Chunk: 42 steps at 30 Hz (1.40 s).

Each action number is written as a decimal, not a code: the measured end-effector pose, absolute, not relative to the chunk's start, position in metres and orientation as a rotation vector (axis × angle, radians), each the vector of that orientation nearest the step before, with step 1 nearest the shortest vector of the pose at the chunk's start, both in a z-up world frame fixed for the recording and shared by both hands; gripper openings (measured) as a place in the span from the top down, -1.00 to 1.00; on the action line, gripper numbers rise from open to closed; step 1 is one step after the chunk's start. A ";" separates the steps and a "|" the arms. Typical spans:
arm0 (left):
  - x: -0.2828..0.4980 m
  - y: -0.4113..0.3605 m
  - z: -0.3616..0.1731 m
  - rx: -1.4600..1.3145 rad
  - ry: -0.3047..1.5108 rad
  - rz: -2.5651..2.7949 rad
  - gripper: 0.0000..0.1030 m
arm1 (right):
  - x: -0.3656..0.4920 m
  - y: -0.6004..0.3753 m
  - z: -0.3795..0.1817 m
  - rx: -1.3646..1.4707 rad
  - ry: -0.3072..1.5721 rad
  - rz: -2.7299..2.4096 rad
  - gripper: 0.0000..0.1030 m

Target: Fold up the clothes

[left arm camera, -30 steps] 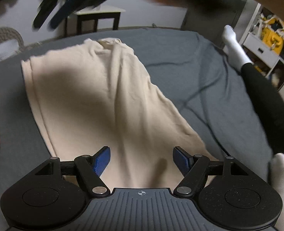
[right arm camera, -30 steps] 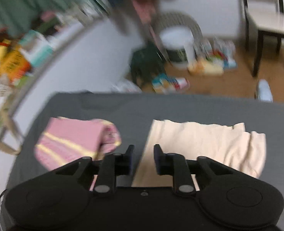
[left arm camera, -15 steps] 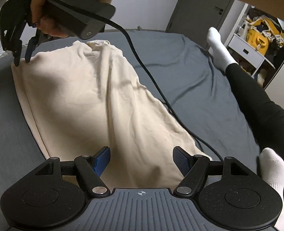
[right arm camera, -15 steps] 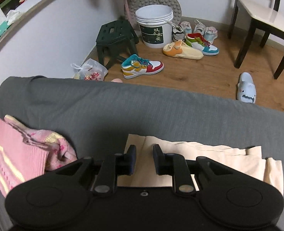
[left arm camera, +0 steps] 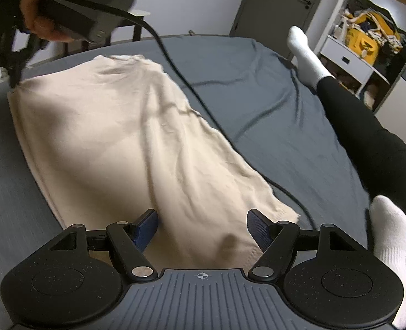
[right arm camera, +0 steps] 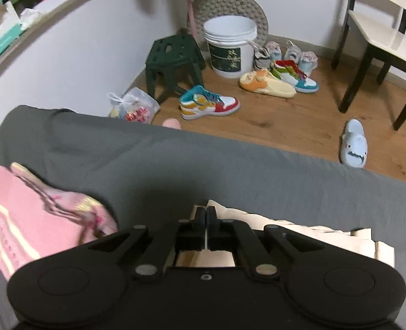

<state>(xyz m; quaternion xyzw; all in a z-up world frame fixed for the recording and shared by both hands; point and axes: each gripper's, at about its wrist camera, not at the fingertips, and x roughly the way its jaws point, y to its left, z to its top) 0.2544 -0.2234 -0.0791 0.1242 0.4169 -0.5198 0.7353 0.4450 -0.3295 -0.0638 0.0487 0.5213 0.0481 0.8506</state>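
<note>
Right gripper (right arm camera: 207, 217) is pinched tight on the far corner of the cream, soft cotton garment (left arm camera: 126, 148), while the left gripper (left arm camera: 203, 229) hovers wide apart over its near hem, holding nothing. The garment lies in a long, narrow, layered strip on the grey bed sheet (left arm camera: 271, 104), so it looks partly folded, with a crosswise fold likely left. Count: one cream garment, one pink patterned knit piece (right arm camera: 24, 222) lying bunched just beside it, two grippers.
</note>
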 end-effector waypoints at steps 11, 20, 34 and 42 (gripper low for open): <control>0.242 -0.225 -0.084 0.274 0.991 -1.275 -0.41 | 0.439 -0.347 -0.055 0.140 1.077 0.131 0.86; 0.237 -0.229 -0.083 0.295 1.003 -1.310 -0.41 | 0.410 -0.403 -0.030 0.144 1.039 0.128 0.41; 0.225 -0.236 -0.082 0.393 1.003 -1.346 -0.41 | 0.343 -0.506 -0.061 0.361 1.079 0.012 0.78; 0.224 -0.236 -0.083 0.392 1.007 -1.372 -0.54 | 0.328 -0.501 -0.054 0.304 0.983 0.020 0.81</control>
